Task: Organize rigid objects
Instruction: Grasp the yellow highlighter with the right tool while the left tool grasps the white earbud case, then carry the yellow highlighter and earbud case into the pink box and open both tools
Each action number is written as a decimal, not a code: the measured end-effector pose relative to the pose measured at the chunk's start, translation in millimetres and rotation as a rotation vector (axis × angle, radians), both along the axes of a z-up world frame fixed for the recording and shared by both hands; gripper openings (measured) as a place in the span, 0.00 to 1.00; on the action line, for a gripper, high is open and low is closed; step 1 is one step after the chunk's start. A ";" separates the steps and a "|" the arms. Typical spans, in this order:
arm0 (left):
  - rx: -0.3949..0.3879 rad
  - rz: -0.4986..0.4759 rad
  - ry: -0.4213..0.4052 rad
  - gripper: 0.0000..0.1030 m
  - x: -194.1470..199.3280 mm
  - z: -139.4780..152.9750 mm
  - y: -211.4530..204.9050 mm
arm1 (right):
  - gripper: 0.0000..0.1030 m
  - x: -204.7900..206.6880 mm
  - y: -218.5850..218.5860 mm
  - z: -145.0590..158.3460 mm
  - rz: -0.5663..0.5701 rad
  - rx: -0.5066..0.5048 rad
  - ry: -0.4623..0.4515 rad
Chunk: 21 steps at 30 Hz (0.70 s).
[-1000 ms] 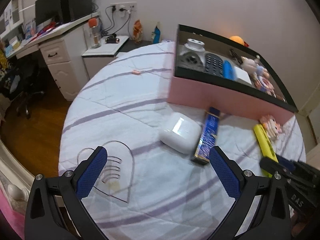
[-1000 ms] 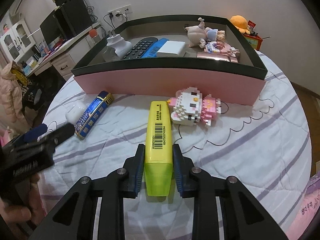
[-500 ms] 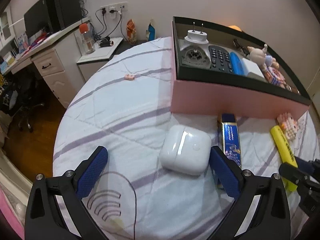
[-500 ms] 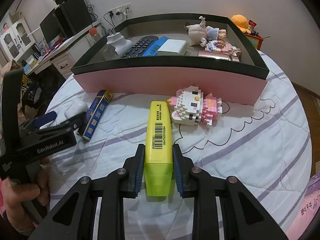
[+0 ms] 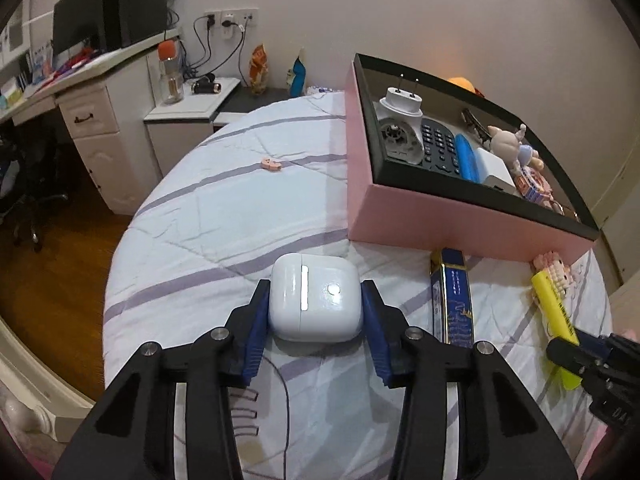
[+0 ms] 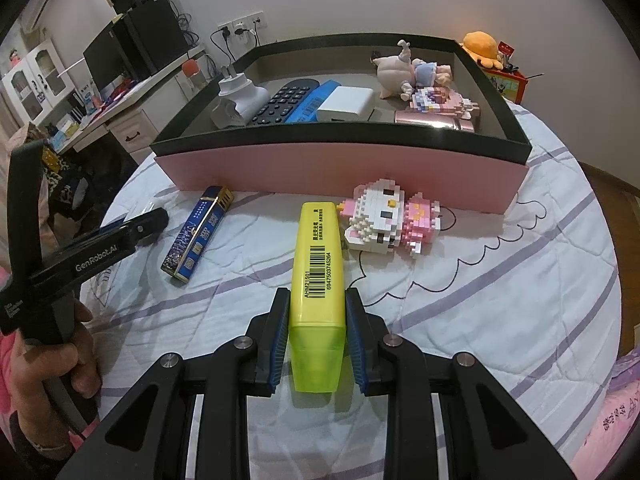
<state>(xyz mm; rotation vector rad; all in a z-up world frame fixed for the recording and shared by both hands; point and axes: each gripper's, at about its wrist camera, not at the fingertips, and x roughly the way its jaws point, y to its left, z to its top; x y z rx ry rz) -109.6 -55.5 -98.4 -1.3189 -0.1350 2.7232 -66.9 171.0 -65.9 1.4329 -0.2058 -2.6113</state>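
In the left wrist view we see the left tongs [image 5: 315, 312] low in the middle of the frame, narrowed around the white earbud case [image 5: 315, 297]. Both blue pads [image 5: 256, 320] lie against its sides, so the tongs are grasping the case, which rests on the bed [image 5: 224, 200]. The case is nearly square (it has no clear long axis); its bright seam line runs up and down in the frame.

In the right wrist view the right tongs [image 6: 316, 340] are clenched on the yellow highlighter [image 6: 318, 280], with the pads pressing the two sides near its translucent green cap end. The highlighter lies flat on the bed, its long axis going straight away from the tongs, and its far end points to the pink wall of the box [image 6: 344, 172] in the upper middle of the frame. The barcode face is turned up.

Just right of the highlighter's far end lies the block kitten figure [image 6: 390, 220], near or touching it; we cannot tell which. To the left, well apart, the blue tin [image 6: 198, 234] lies diagonally, with its upper end close to the box wall. Inside the box we see a remote [image 6: 282, 102], a white plug adapter [image 6: 238, 94], a white power bank [image 6: 346, 104] and a doll [image 6: 404, 70].
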 end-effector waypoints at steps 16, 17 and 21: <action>-0.025 -0.053 0.143 0.43 29.6 81.9 22.1 | 0.26 15.5 18.3 56.8 0.001 -0.055 0.100; -0.022 -0.059 0.153 0.43 28.2 88.9 25.0 | 0.26 13.5 20.7 66.5 0.004 -0.057 0.118; -0.028 -0.094 0.193 0.43 13.2 117.5 40.4 | 0.26 -4.6 28.0 97.4 0.007 -0.021 0.174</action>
